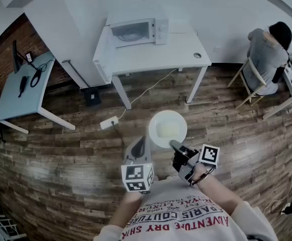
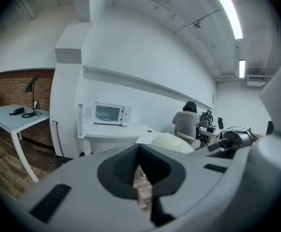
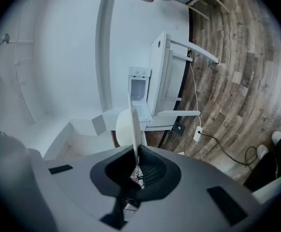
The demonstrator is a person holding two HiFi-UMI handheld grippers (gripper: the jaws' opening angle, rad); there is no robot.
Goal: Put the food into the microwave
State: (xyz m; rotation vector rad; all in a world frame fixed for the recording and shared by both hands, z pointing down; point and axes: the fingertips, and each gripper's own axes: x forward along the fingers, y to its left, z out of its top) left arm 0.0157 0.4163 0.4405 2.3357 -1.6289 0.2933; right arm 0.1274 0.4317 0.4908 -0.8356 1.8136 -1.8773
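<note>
A white plate point(image 1: 158, 118) with pale food point(image 1: 167, 130) in its middle hangs over the wooden floor in front of me. My right gripper point(image 1: 175, 145) is shut on the plate's near rim; in the right gripper view the plate point(image 3: 132, 124) runs edge-on from between the jaws point(image 3: 136, 166). My left gripper point(image 1: 138, 142) is just left of the plate, shut and holding nothing, and its jaws point(image 2: 140, 170) meet with the plate point(image 2: 172, 142) to their right. The white microwave point(image 1: 136, 30) stands on a white table point(image 1: 181, 51) ahead, its door point(image 2: 85, 121) swung open.
A person point(image 1: 266, 51) sits on a chair at the far right by another desk. A grey-blue table point(image 1: 20, 92) with a lamp stands at the left by a brick wall. A power strip point(image 1: 108, 122) and its cable lie on the floor before the white table.
</note>
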